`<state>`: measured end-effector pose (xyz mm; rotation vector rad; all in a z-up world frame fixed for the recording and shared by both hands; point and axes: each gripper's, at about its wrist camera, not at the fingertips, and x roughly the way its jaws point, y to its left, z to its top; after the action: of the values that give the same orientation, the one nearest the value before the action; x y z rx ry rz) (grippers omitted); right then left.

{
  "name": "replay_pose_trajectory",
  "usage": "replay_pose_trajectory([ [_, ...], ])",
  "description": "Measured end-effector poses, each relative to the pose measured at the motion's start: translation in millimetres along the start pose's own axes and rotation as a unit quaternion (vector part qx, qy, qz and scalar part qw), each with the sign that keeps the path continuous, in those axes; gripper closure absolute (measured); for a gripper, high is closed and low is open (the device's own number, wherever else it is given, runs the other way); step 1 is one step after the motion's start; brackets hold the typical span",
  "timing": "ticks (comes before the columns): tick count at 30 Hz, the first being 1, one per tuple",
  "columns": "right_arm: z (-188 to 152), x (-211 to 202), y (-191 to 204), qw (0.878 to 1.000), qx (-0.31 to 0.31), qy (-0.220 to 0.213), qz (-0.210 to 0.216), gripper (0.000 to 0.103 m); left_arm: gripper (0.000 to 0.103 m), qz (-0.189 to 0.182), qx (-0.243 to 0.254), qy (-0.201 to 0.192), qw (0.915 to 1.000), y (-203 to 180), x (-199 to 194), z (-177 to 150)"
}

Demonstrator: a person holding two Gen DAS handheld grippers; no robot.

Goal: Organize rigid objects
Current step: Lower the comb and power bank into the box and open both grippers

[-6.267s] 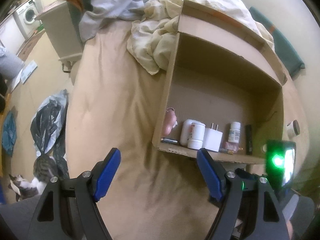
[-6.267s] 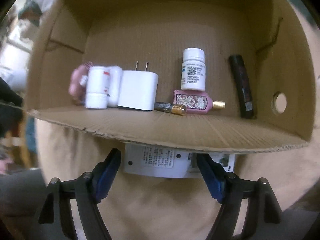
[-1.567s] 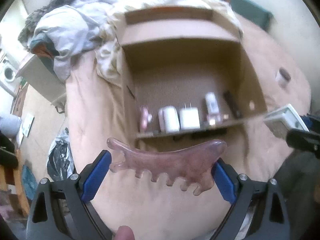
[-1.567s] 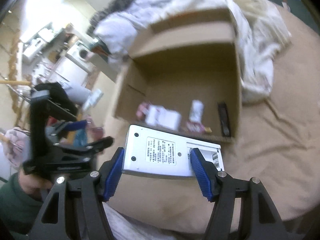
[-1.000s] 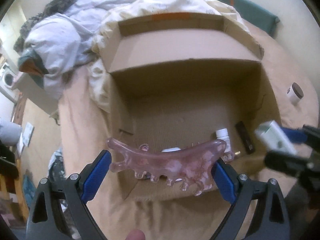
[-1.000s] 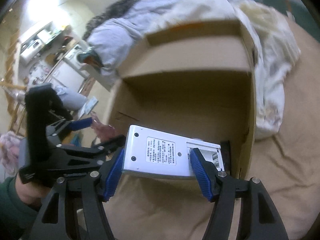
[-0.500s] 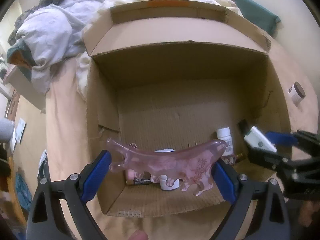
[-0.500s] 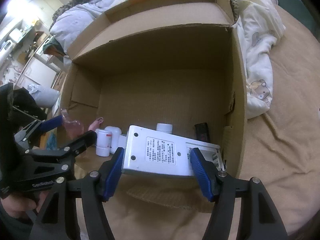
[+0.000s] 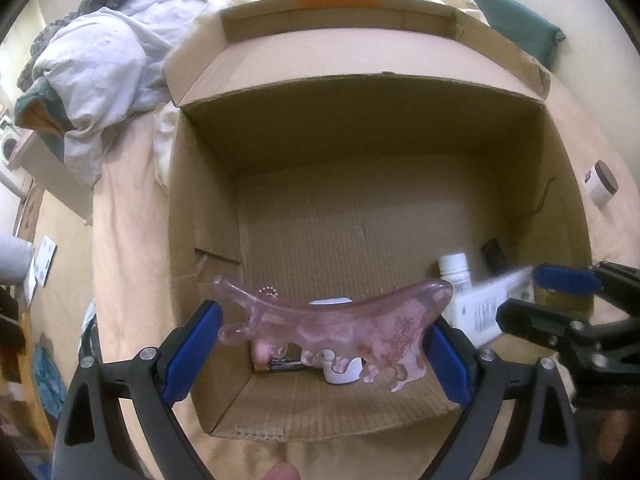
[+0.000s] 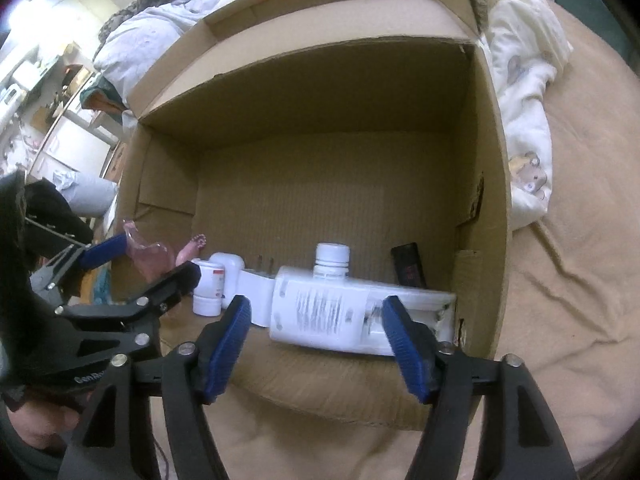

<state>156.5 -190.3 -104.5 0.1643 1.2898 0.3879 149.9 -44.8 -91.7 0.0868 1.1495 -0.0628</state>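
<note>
While the left gripper [image 9: 324, 344] clamps the pink comb [image 9: 332, 322] end to end between its pads, it hovers over the box's [image 9: 200, 216] front-left corner, above a battery [image 9: 280, 366] and small white bottles [image 10: 208, 292]. Centre of the near row: plug [image 10: 256, 296], pill bottle [image 10: 331, 260], black stick [image 10: 408, 264]. Right gripper [image 10: 316, 344] is spread wide, holding nothing; the white device [image 10: 352, 312] lies blurred just ahead of its tips, against the right wall. Step looks like drop-off. Next, I'd say: lower comb into free floor behind the row, open, and back the right gripper out.
</note>
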Motion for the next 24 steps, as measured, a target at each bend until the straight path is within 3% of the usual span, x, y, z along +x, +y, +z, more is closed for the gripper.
replay_pose_trajectory([
  [1, 0, -2, 0, 1.000, 0.004, -0.005, 0.009, 0.000, 0.008, 0.001, 0.000, 0.000, 1.0000, 0, 0, 0],
  [8, 5, -22, -8, 0.996, 0.032, -0.055, 0.063, 0.000, 0.008, 0.001, 0.001, 0.002, 1.0000, -1, -1, 0],
  [14, 8, -48, -5, 0.989, 0.013, -0.136, 0.047, 0.000, 0.008, -0.026, -0.017, 0.019, 0.9993, 1, 1, 2],
  [18, 12, -49, -6, 0.989, 0.016, -0.144, 0.035, 0.000, 0.000, -0.047, -0.025, 0.020, 0.9984, 1, -1, 3],
  [24, 9, -46, -2, 0.990, 0.008, -0.135, 0.039, 0.000, 0.000, -0.040, -0.024, 0.006, 0.9989, 1, -5, 6],
])
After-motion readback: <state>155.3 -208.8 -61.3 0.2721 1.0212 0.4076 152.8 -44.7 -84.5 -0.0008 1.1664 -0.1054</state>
